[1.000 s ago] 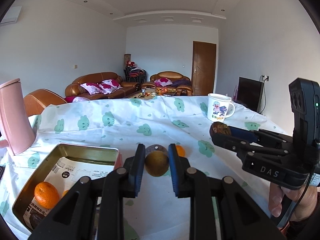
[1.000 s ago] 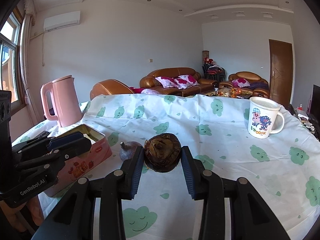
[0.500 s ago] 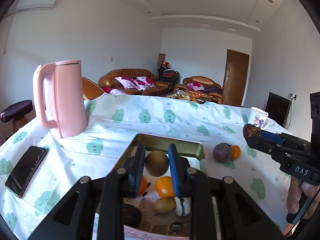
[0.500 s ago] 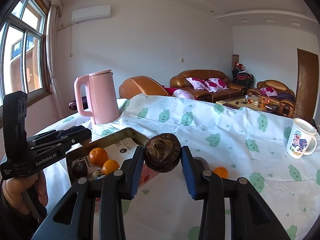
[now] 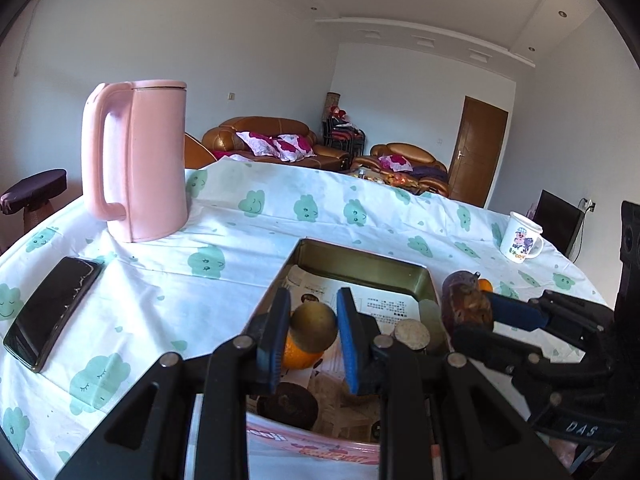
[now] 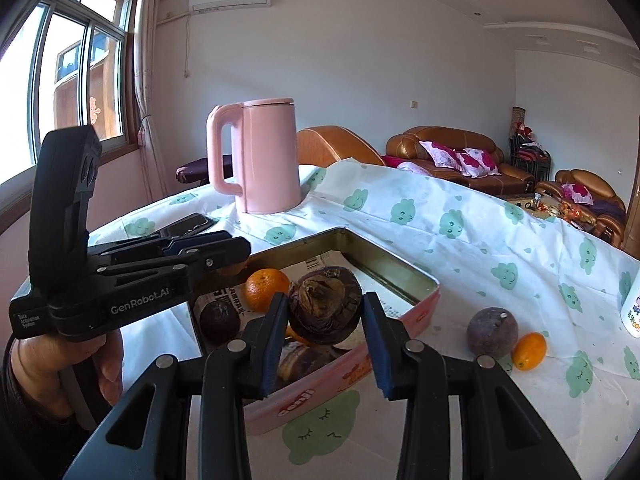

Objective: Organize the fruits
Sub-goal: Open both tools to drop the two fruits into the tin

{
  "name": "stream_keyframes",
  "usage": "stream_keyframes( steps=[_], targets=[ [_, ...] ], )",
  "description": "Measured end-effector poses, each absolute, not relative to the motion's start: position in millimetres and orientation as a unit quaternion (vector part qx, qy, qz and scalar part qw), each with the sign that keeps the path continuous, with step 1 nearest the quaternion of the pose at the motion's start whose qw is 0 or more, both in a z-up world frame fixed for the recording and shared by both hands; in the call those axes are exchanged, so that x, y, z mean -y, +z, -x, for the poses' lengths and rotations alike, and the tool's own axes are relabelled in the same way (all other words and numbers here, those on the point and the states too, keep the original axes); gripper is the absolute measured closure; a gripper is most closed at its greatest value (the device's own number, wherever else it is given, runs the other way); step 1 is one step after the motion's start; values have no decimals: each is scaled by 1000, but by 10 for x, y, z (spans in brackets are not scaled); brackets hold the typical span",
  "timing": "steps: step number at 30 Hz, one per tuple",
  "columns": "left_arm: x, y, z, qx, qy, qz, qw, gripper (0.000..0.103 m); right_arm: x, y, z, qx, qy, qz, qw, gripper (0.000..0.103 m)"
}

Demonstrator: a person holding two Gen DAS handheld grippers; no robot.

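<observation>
My left gripper [image 5: 313, 312] is shut on a round olive-brown fruit [image 5: 313, 330], held over the open metal tin [image 5: 360, 251]. Inside the tin, on printed paper, lie an orange [image 5: 298, 356] and a dark fruit [image 5: 286, 402]. My right gripper [image 6: 325, 300] is shut on a dark brown wrinkled fruit [image 6: 325, 308] above the tin's [image 6: 400, 268] near side. In that view the tin holds an orange [image 6: 266, 284] and a dark fruit [image 6: 219, 320]. A purple fruit [image 6: 492, 332] and a small orange fruit [image 6: 529, 351] rest on the tablecloth to the tin's right.
A tall pink kettle [image 5: 136, 160] stands behind the tin on the left. A black phone [image 5: 52, 312] lies flat near the table's left edge. A printed mug [image 5: 520, 238] sits at the far right. A hand [image 6: 60, 364] grips the left tool.
Both grippers swung left with their fruits still held and now hang over the tin. The kettle and phone came into view; the mug slid off to the right.
</observation>
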State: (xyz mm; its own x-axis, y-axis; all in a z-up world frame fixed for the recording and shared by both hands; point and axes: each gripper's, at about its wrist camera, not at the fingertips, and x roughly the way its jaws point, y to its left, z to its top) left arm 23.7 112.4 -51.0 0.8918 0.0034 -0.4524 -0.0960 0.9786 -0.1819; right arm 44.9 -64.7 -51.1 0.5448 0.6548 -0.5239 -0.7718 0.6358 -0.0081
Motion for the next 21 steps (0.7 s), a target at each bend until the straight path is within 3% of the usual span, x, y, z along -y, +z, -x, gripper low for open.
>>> stream_keyframes(
  steps=[11, 12, 16, 21],
  targets=[
    [-1080, -641, -261, -259, -2, 114, 959, 74, 530, -728, -289, -277, 435, 162, 841, 62],
    [-1086, -639, -252, -258, 0, 115, 959, 72, 549, -721, -286, -276, 434, 160, 842, 62],
    [-1198, -574, -178, -239, 23, 130, 962, 35, 647, -693, -299, -272, 428, 150, 848, 49],
    [-1244, -454, -128, -222, 35, 135, 965, 25, 953, -652, -362, -266, 400, 146, 865, 48]
  ],
)
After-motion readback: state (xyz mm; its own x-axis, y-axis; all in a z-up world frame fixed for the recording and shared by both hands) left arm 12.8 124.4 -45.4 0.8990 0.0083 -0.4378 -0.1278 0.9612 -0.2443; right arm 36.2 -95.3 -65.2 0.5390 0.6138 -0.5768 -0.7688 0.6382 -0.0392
